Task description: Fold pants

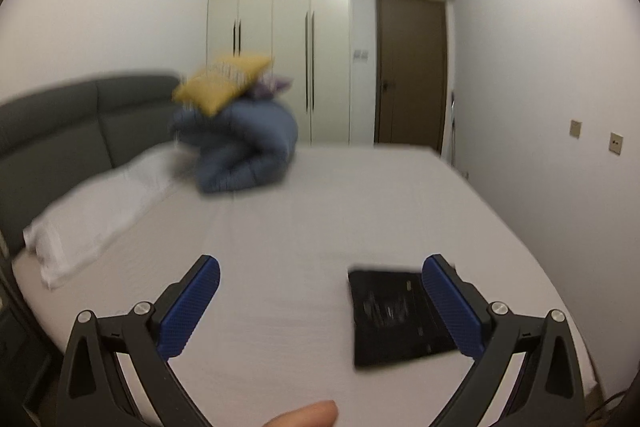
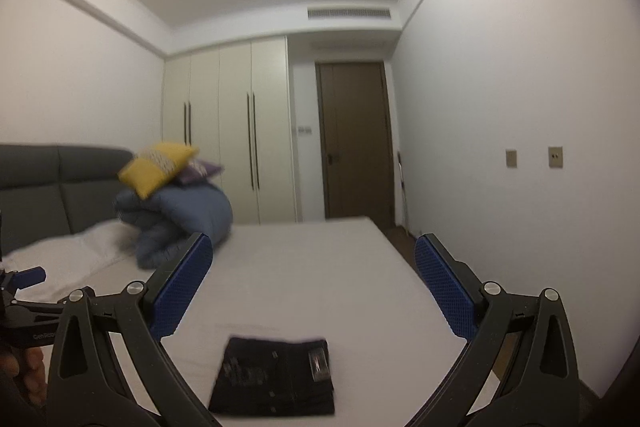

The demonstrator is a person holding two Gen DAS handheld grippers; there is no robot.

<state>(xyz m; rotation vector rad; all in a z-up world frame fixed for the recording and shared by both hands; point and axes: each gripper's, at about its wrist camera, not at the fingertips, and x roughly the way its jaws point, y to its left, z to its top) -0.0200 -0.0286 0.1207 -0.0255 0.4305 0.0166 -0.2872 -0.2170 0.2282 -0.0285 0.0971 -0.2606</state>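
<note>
Black pants lie folded into a flat rectangle on the white bed sheet, below and between my right fingers. They also show in the left wrist view, low and right, partly behind the right blue pad. My left gripper is open and empty, raised above the bed to the left of the pants. My right gripper is open and empty, raised above the pants. The left gripper's tip shows at the left edge of the right wrist view.
A rolled blue duvet with a yellow cushion sits at the bed's far left, by the grey headboard. A white pillow lies on the left. Wardrobe, brown door and a wall close on the right.
</note>
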